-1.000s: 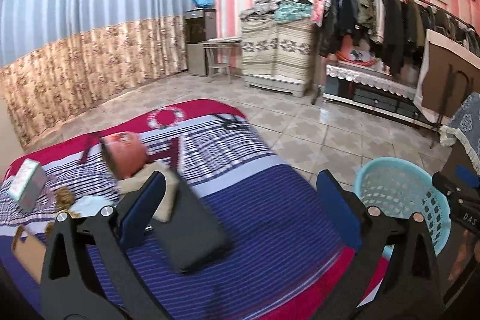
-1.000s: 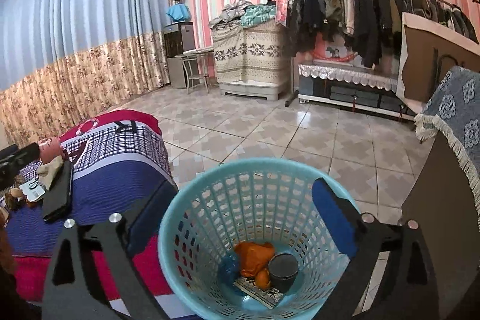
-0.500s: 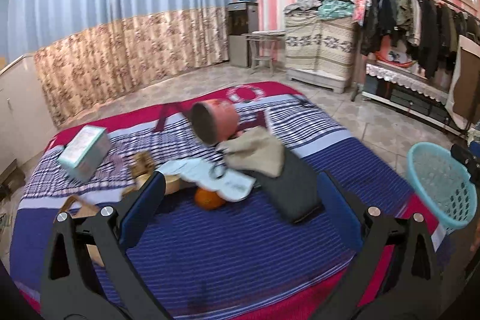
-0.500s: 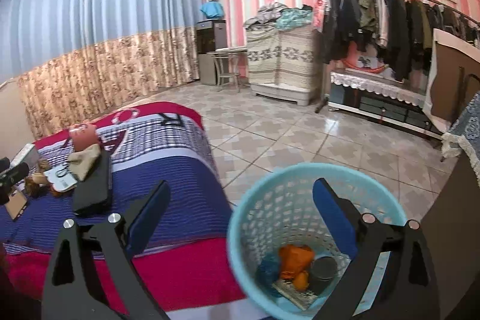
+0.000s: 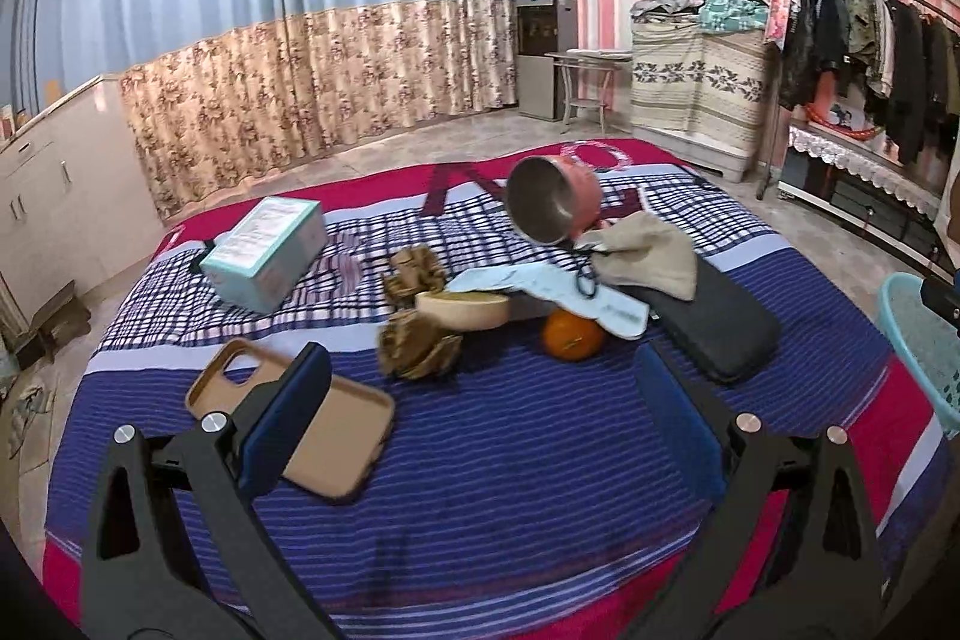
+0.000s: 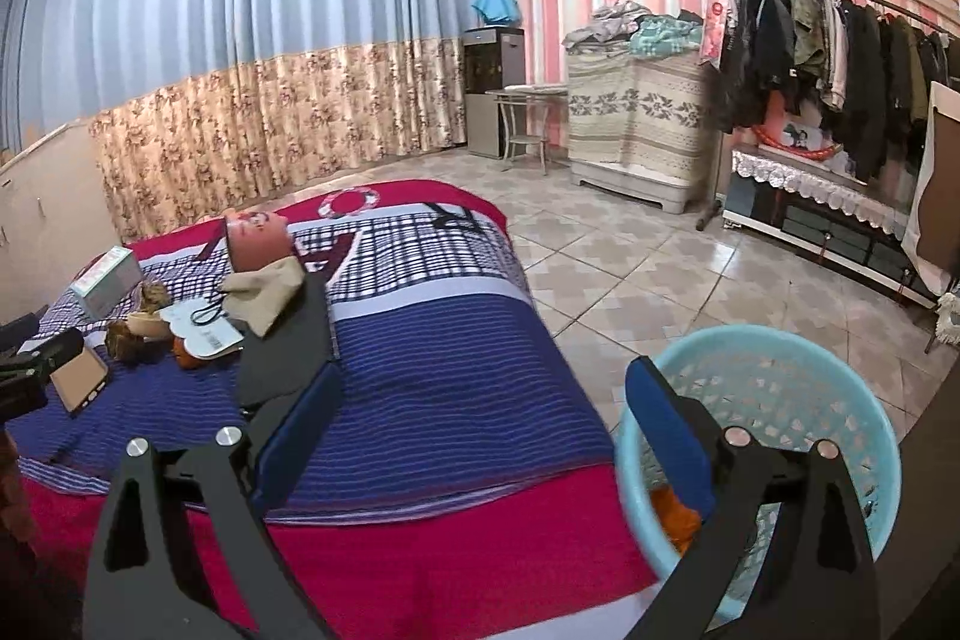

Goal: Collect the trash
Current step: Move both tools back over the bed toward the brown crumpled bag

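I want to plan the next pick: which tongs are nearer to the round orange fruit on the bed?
Left. The left tongs face the orange fruit closely; the right tongs hover beside the basket.

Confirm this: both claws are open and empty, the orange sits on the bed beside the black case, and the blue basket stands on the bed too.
One thing is wrong: the basket stands on the tiled floor beside the bed, not on it, as the right wrist view shows. The rest holds: left claw and right claw are open and empty, and the orange sits beside the black case.

Bed [image 5: 540, 460]: orange [image 5: 573, 335], box [image 5: 264, 253], maybe crumpled paper [image 5: 417, 343].
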The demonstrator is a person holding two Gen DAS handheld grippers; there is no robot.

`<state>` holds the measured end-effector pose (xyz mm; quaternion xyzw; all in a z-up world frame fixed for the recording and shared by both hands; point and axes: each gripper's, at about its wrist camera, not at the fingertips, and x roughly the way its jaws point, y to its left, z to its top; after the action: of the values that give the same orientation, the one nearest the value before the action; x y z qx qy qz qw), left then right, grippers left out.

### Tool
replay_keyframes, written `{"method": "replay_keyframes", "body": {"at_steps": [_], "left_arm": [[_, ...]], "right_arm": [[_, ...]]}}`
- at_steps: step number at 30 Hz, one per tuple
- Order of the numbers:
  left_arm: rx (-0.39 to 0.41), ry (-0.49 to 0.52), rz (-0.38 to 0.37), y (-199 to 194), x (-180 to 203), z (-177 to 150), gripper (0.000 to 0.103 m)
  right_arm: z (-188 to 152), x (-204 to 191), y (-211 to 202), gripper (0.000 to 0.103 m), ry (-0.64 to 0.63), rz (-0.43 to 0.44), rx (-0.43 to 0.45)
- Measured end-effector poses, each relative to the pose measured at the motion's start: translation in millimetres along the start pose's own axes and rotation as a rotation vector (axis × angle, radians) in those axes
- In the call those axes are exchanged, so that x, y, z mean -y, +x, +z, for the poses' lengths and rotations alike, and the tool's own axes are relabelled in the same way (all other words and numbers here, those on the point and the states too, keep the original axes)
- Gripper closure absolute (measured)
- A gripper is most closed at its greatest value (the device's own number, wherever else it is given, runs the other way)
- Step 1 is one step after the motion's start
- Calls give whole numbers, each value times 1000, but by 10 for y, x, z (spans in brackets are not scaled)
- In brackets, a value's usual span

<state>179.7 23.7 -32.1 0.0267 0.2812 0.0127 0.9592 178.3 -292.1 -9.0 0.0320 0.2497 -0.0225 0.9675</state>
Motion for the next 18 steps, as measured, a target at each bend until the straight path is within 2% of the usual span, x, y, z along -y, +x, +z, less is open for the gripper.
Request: {"method": "replay_keyframes", "body": {"at_steps": [18], "left_arm": [[-24, -41, 59, 56, -434, -160, 6]], "right_arm": [[-74, -289, 135, 9, -61, 22, -44]]}}
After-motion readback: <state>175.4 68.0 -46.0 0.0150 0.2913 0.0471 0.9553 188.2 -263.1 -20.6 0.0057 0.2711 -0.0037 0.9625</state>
